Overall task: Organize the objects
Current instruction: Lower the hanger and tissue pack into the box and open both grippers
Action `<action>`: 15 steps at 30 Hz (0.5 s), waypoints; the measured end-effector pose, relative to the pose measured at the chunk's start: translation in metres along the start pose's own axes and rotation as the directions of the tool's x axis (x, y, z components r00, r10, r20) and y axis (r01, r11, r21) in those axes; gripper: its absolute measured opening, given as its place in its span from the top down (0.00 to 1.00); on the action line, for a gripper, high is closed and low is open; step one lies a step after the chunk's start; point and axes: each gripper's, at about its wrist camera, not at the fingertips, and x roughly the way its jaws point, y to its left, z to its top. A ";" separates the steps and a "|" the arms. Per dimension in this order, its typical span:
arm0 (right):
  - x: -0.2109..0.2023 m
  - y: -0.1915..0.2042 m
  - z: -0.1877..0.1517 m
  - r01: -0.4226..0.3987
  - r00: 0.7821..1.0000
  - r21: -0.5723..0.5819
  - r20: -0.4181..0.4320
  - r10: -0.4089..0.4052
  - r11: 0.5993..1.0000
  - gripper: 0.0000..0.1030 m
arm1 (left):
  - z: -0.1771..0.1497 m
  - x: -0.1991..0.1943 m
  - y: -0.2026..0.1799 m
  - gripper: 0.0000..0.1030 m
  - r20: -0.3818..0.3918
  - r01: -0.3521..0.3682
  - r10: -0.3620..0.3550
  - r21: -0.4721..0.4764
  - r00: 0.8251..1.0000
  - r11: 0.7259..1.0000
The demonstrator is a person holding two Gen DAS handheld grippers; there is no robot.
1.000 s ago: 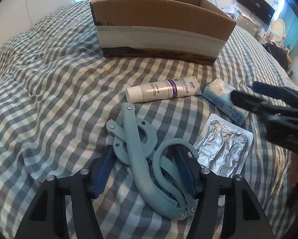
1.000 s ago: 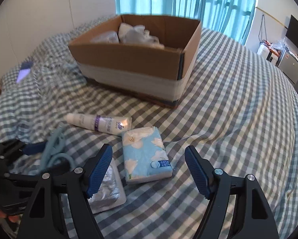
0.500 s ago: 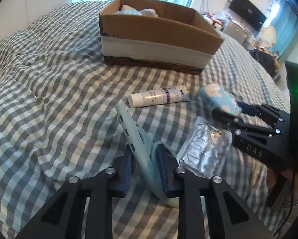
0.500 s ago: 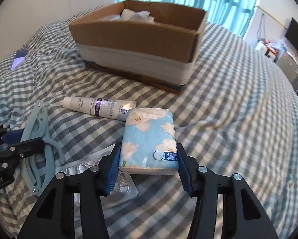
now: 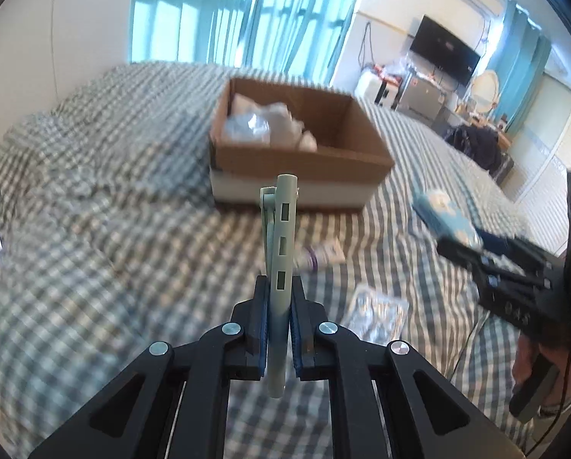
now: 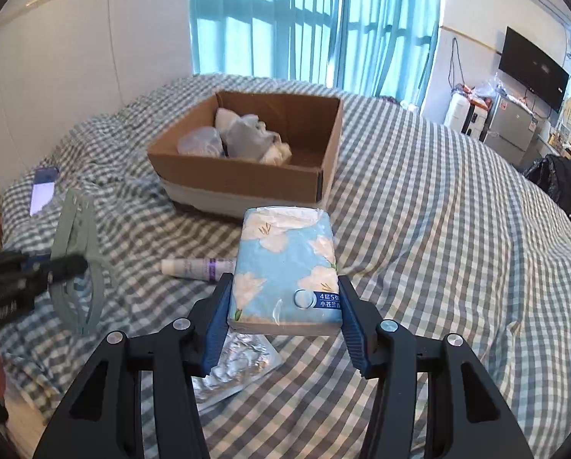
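Left claw (image 5: 279, 323) clamps a pale green folding plastic hanger (image 5: 281, 252), edge-on, clear of the checked bed (image 5: 94, 229). Right claw (image 6: 283, 308) grips a blue floral tissue pack (image 6: 285, 267), also clear of the bed. Step: carry phase. Next, judged: bring both over the open brown cardboard box (image 6: 247, 176) and release inside. White tube (image 6: 197, 267) and foil blister pack (image 6: 236, 363) remain on the bed.

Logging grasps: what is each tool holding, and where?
Left tool clamps the hanger near its lower end. Right tool grips the tissue pack by its long sides, near end.
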 end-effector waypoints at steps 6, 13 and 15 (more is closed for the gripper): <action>-0.024 0.010 0.027 0.006 0.997 -0.020 0.083 -0.004 1.000 0.50 | 0.042 -0.011 0.005 0.91 0.075 -0.037 0.032 0.060 0.997 0.998; -0.036 0.016 0.083 -0.022 0.983 -0.060 0.180 0.032 0.998 0.50 | 0.099 0.007 0.009 0.91 0.116 -0.023 0.015 0.070 0.993 0.997; -0.030 0.015 0.103 -0.025 0.981 -0.057 0.193 0.035 0.998 0.50 | 0.116 0.016 0.009 0.91 0.127 -0.028 0.018 0.080 0.992 0.996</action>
